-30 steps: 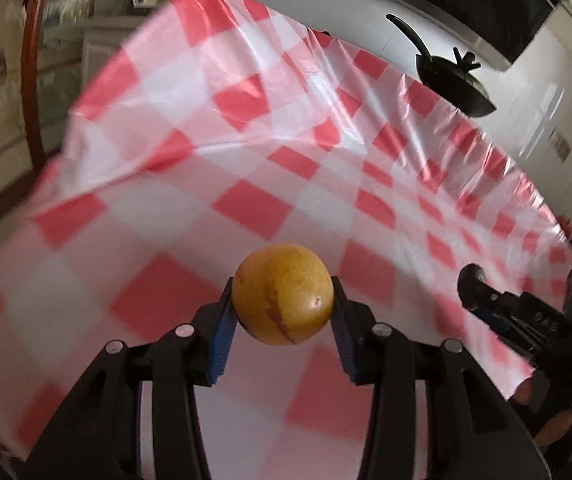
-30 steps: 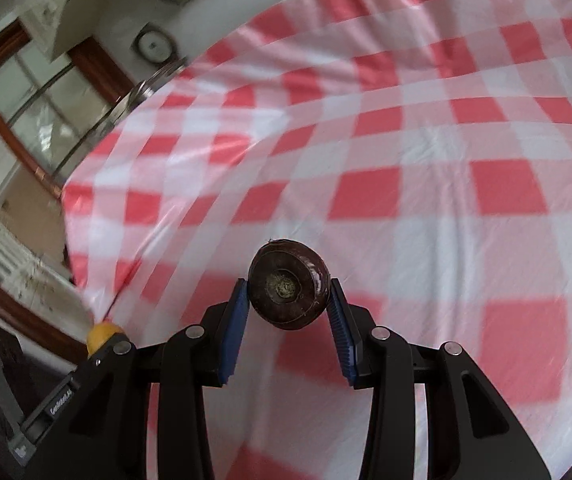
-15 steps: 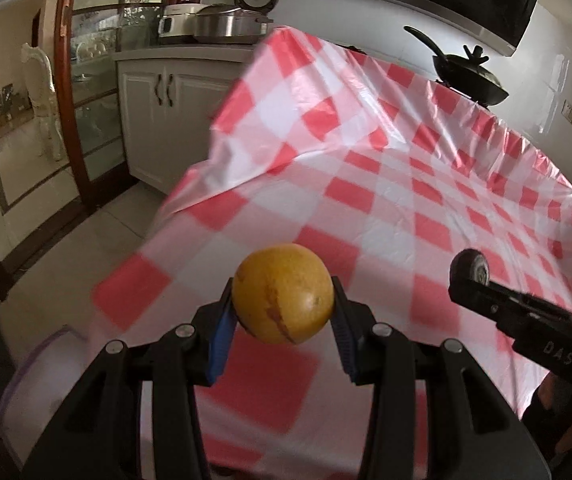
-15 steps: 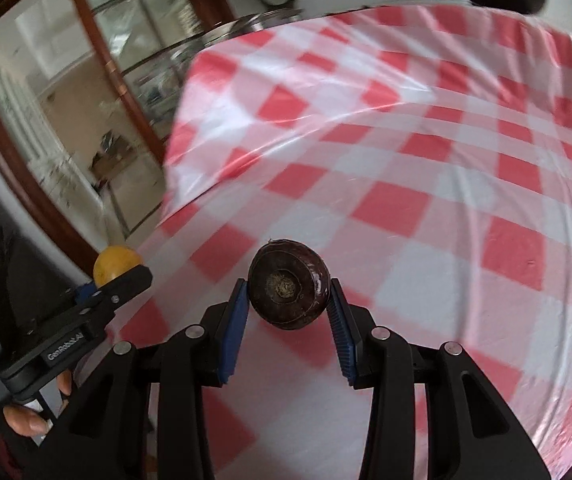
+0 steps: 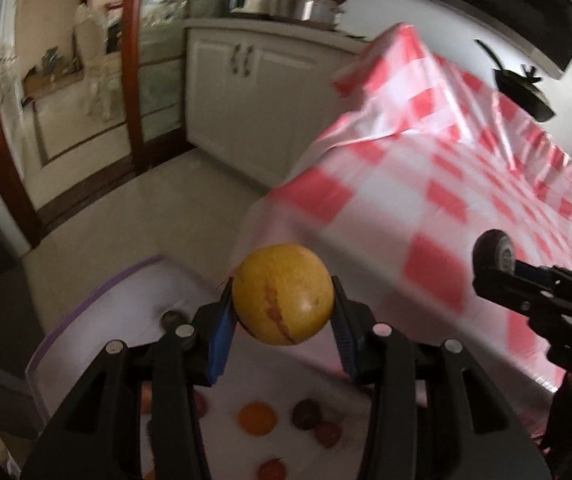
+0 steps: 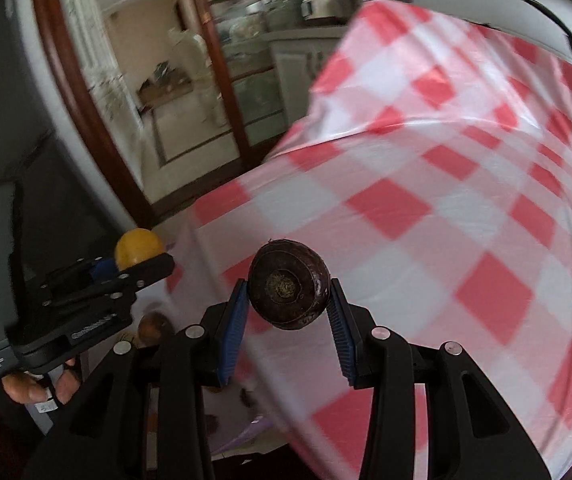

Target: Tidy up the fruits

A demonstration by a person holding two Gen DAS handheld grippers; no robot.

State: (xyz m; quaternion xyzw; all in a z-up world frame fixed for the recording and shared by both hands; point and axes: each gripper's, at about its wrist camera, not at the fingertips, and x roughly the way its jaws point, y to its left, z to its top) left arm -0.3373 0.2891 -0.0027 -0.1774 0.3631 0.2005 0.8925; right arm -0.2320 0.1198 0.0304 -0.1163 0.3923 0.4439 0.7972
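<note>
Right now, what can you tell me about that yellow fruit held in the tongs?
The yellow fruit is round and smooth-skinned, golden yellow with a dark reddish streak down its front and a few small blemishes. It is whole, held off the ground, pinched on both sides by the blue pads of the left tongs. Only the pads touch it.

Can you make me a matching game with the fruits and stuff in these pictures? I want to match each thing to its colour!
Things:
1. fruit in the left gripper
2. fruit in the right gripper
3. tablecloth
4. finger pads

Colours:
A. blue
B. yellow
C. red and white checks
D. dark purple-brown

Pairs: 1-B, 2-D, 3-C, 4-A
</note>
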